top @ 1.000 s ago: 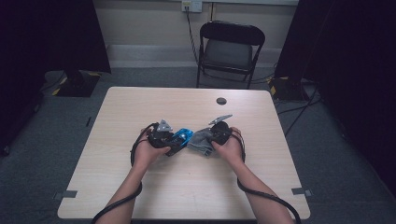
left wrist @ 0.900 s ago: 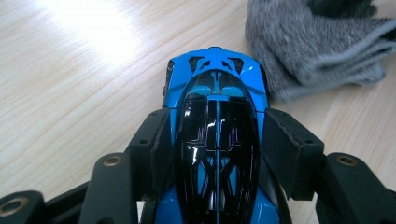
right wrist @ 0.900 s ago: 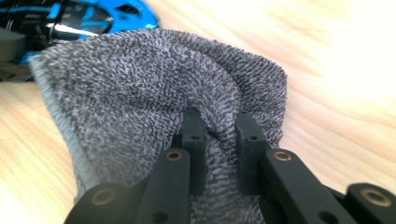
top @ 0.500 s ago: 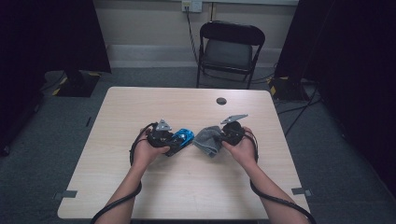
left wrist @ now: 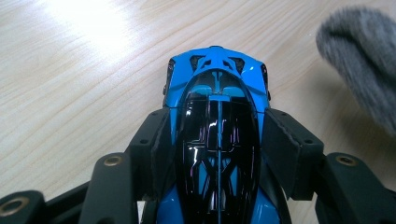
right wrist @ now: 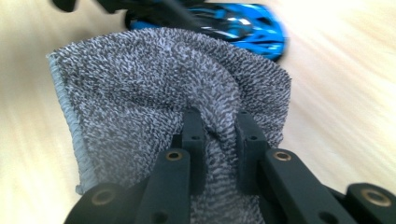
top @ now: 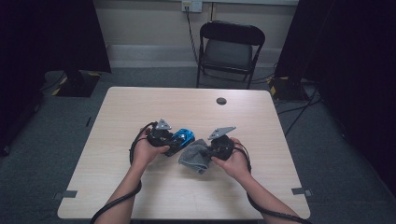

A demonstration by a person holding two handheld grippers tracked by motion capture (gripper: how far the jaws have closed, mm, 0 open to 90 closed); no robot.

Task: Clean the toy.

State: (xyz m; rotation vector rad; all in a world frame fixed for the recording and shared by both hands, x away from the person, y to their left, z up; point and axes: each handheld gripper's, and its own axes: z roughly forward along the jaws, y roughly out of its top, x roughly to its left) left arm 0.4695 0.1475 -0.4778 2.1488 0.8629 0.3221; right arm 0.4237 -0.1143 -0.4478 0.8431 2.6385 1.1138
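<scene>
Glossy plastic toy car (left wrist: 218, 140); rough terry cloth (right wrist: 154, 93)

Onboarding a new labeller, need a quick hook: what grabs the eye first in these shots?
The glossy blue and black toy car stands out, clamped by its sides in the left tool near the middle of the pale wooden table. Just right of it, the right tool pinches a bunched grey terry cloth, close beside the car. Behind the table stands a black folding chair.
</scene>
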